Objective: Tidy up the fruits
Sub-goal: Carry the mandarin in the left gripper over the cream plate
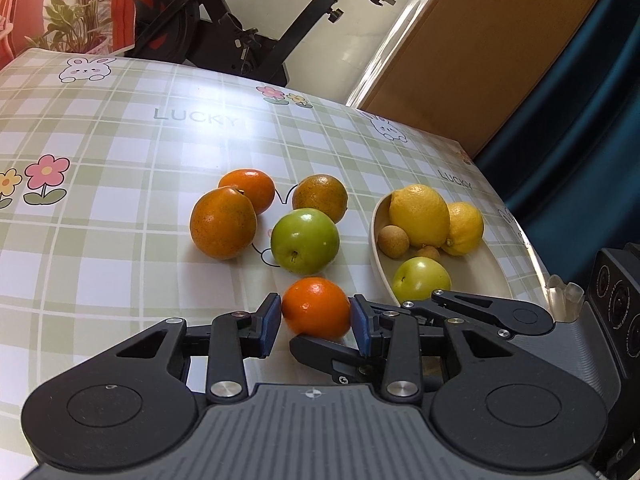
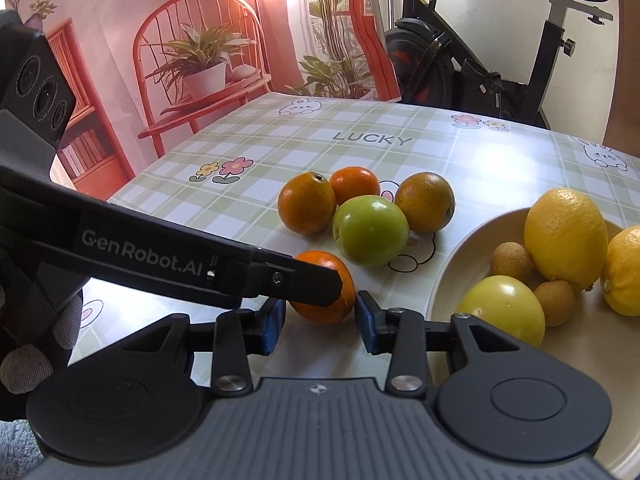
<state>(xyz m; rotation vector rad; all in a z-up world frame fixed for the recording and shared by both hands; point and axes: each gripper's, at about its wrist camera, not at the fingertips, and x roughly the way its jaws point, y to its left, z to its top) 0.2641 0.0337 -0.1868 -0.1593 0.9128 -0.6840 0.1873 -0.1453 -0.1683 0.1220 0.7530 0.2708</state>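
Left gripper (image 1: 316, 322): blue pads clamped on small orange (image 1: 316, 307), which sits on checked tablecloth (image 1: 120, 240), near edge of fruit cluster.
Right gripper (image 2: 320, 322): fingers set either side of same orange; contact with pads cannot be confirmed.
Green apple (image 1: 305, 240) just beyond orange; three more oranges behind.
Bowl (image 1: 378, 256) at right holds two lemons, pale apple, two small brown fruits.
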